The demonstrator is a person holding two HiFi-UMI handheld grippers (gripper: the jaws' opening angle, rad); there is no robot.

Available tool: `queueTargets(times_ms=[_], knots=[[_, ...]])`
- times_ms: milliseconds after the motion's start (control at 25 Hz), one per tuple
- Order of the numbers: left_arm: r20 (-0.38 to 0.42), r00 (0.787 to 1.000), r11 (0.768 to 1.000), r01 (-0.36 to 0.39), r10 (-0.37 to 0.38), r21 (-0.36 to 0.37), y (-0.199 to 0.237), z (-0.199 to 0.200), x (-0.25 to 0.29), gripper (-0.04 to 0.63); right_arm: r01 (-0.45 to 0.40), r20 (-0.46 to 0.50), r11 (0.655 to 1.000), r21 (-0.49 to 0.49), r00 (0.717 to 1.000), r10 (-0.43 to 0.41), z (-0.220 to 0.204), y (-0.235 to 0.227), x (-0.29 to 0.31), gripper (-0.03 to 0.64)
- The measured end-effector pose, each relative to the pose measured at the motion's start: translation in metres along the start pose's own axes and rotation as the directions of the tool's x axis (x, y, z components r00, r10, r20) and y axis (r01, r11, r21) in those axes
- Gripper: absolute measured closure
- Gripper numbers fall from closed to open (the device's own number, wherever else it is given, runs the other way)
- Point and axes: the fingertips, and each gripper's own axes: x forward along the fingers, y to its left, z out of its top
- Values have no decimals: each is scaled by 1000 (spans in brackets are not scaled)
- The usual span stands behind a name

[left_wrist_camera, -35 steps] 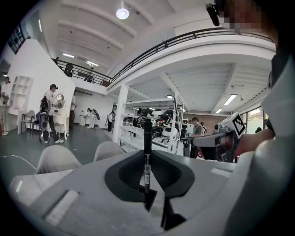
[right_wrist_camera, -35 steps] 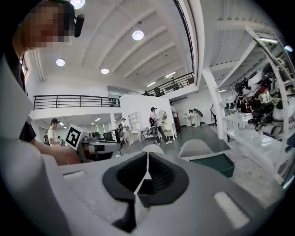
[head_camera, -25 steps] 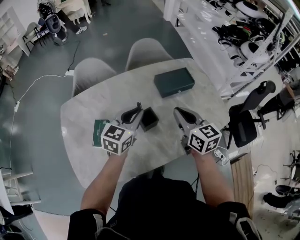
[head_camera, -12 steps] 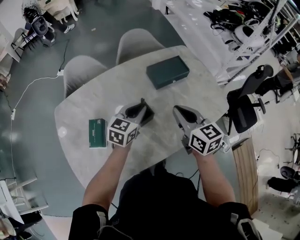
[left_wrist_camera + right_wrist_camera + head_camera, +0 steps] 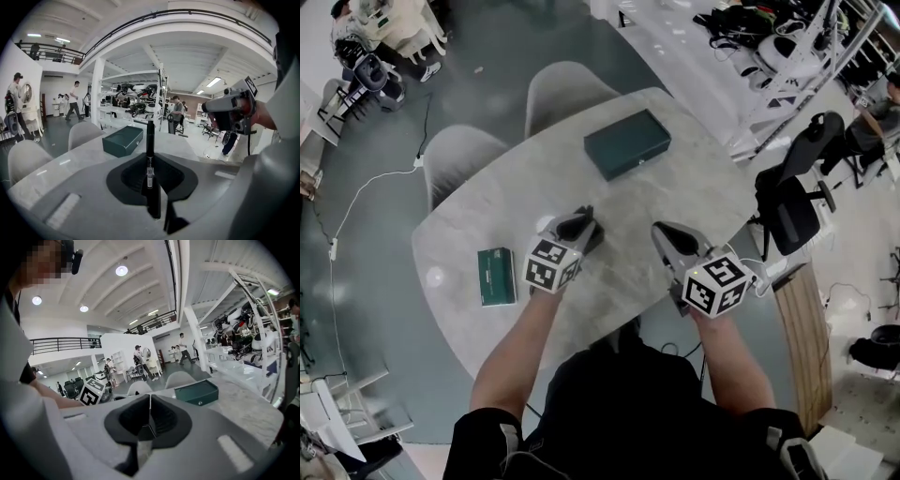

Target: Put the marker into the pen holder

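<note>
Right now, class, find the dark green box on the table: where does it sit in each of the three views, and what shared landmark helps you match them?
Head view: the dark green box lies upper centre, on the table's far side.
Left gripper view: left of centre, just left of the upright marker.
Right gripper view: right of centre.
Shared landmark: the marble table it rests on.

table (image 5: pixel 694 197): polished stone look, veined, faintly glossy
marker (image 5: pixel 150 136): smooth black plastic, pale paper label
box (image 5: pixel 626 143): matt dark green
left tongs (image 5: pixel 150 161): matt grey plastic, black matt pads
</note>
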Motion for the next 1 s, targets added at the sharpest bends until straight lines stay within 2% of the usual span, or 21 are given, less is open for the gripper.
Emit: queueTargets(times_ms=[400,1000], knots=[[-112,992,997,57,-51,58,-13,-23,18,545,9,-14,1000,13,1000,-9,-9,-6,-4,606],[-251,966,985,100,-62,142,-17,-44,38,543,12,-32,1000,20,999,-12,-23,-12,-13,606]])
